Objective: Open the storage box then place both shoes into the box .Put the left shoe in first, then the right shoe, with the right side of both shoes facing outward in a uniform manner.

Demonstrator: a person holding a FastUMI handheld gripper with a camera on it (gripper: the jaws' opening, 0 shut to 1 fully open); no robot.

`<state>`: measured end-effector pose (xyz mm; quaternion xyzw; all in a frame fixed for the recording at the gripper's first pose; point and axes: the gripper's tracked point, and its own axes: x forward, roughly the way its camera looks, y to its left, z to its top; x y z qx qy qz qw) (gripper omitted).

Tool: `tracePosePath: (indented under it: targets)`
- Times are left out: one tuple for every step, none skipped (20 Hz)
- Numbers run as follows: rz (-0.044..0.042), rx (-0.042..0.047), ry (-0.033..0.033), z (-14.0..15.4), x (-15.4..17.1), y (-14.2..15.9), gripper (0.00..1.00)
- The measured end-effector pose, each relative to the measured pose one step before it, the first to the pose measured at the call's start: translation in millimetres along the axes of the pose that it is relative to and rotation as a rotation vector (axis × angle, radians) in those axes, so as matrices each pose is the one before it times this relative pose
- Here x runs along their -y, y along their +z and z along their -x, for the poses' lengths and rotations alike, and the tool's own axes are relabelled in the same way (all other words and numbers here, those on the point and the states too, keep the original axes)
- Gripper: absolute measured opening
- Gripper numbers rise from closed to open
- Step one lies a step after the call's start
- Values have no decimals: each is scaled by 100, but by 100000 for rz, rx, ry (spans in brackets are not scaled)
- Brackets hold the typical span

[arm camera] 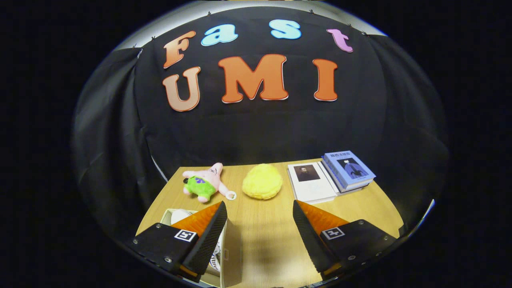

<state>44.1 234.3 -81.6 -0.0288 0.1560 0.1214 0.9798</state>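
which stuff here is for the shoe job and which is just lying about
For the job:
- storage box, partly behind the left finger, something white inside
- gripper, fingers open, nothing between them

Just lying about:
- pink plush toy
- yellow fluffy lump
- white book
- stack of blue books
- wooden table

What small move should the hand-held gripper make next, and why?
Probably swing down toward the white storage box under the left finger. The hand-held gripper is open, holding nothing, over bare wooden table, and the box comes first.
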Motion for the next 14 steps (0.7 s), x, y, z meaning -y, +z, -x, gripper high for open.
tracePosePath:
  targets:
    - [68, 2768, -1665, 417, 959, 1167, 98]
    - [-1, 2796, -1567, 498, 897, 1114, 98]
    - [-265, 2905, -1345, 507, 791, 1090, 98]
    - [-440, 2802, -938, 490, 687, 1138, 98]
    - [-347, 2234, -1126, 301, 679, 859, 98]
    - [-202, 2050, -1024, 414, 732, 883, 98]
    - [24, 1892, -1012, 330, 619, 794, 98]
    - [158, 1813, -932, 357, 579, 780, 98]
    - [110, 1816, -787, 277, 500, 696, 97]
    - [127, 1644, -463, 322, 441, 753, 98]
    - [44, 1632, -380, 307, 456, 702, 98]
    - [-58, 1687, -281, 293, 383, 713, 98]
    - [-236, 1575, -344, 994, 909, 617, 97]
    - [-584, 1176, -473, 226, 504, 605, 98]
